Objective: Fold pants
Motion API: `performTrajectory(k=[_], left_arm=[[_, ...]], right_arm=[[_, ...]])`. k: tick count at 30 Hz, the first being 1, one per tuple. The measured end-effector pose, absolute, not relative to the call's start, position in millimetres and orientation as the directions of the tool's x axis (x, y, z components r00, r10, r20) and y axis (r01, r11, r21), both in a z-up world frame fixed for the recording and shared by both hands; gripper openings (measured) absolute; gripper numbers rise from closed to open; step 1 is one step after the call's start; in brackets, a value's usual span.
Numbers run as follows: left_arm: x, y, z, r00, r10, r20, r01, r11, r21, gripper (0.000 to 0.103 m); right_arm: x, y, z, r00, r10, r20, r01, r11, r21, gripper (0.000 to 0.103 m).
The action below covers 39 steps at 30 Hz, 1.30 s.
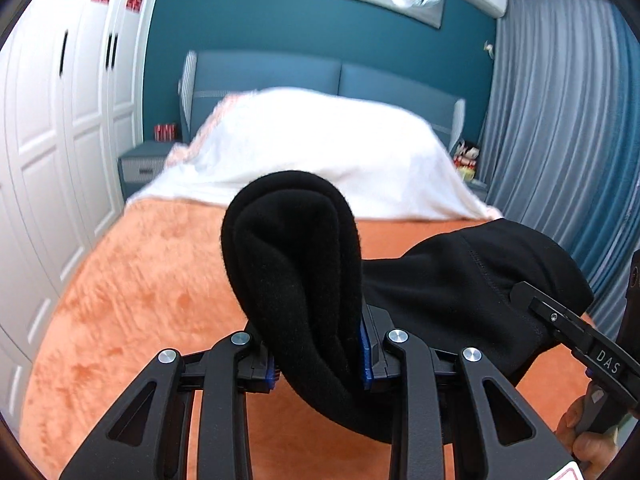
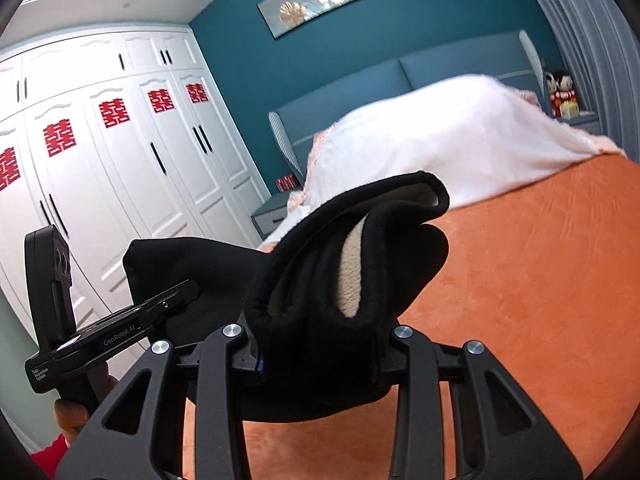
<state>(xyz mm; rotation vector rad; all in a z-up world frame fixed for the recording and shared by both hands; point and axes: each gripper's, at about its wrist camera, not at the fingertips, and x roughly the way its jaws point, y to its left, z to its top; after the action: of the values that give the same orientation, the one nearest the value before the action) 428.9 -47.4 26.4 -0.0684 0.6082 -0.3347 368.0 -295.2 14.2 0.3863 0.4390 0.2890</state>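
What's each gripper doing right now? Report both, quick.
Left gripper: shut on the black pants.
Right gripper: shut on the black pants too.

My right gripper (image 2: 320, 360) is clamped on a thick bunched fold of black fleece pants (image 2: 352, 248) with a cream sherpa lining showing at the cuff; the cloth hangs above the fuzzy orange bedspread (image 2: 520, 280); to my left the left gripper (image 2: 176, 300) bites another part of the same garment, a hand (image 2: 72, 416) on its handle; beyond lie a white duvet (image 2: 440, 136), a blue padded headboard (image 2: 440, 68) and white wardrobe doors (image 2: 120, 168) bearing red paper emblems.
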Motion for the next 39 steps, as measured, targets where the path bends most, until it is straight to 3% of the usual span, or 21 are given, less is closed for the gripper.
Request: performTrajectory(k=[12,20,23,26,27,28,30,33,35,37,39], left_arm=[[485.9,-43.7,-129.8,0.663,-0.319,-0.677,0.264,0.946,-0.188,0.027],[457.5,-48.8,-166.1,0.701,-0.328,-0.634,0.326,0.937,-0.125,0.035],[454.7,-41.2,-183.7,0.668,-0.324,-0.670,0.311,0.939,-0.144,0.043],[451.8,-33.0,-206.9,0.610,-0.298,-0.734,0.284,0.947,-0.148,0.054],[451.0,-28.4,-219.4,0.579,-0.280,-0.766,0.264,0.953,-0.148,0.062],[449.2,-23.4,-224.6,0.569,-0.285,-0.772,0.251,0.954,-0.167,0.069],[442.9,-9.5,-223.7,0.571,-0.251,-0.782,0.204,0.966,-0.161,0.083],[417.6,8.6,-198.8,0.595,-0.176,-0.784,0.190,0.979,-0.075,0.083],[398.1,21.6,-175.2,0.633,-0.115,-0.766,0.166,0.986,-0.011,0.081],[393.2,25.7,-147.3,0.671,-0.063,-0.739,0.131,0.991,0.034,0.077],[408.2,12.4,-128.3,0.669,-0.079,-0.739,0.121,0.993,0.003,0.077]], right_arm=[[435.5,-295.2,-142.7,0.779,0.377,-0.501,-0.106,0.867,0.487,0.033],[423.7,-312.0,-211.5,0.754,0.425,-0.501,-0.079,0.815,0.573,0.040],[412.8,-307.3,-229.1,0.727,0.426,-0.538,-0.067,0.825,0.561,0.043],[404.8,-307.7,-247.1,0.703,0.435,-0.563,-0.034,0.811,0.584,0.054],[403.7,-309.5,-248.7,0.699,0.435,-0.568,-0.018,0.804,0.594,0.068],[403.0,-312.3,-250.6,0.690,0.430,-0.582,0.012,0.797,0.603,0.075],[399.2,-314.3,-250.0,0.665,0.434,-0.608,0.034,0.795,0.605,0.076],[373.1,-318.7,-229.1,0.652,0.319,-0.688,0.110,0.858,0.502,0.083],[344.5,-326.0,-206.9,0.688,0.216,-0.693,0.149,0.892,0.426,0.078],[317.5,-321.0,-170.7,0.757,0.119,-0.642,0.133,0.934,0.331,0.052],[327.5,-300.1,-150.4,0.750,0.159,-0.642,0.064,0.949,0.310,0.036]])
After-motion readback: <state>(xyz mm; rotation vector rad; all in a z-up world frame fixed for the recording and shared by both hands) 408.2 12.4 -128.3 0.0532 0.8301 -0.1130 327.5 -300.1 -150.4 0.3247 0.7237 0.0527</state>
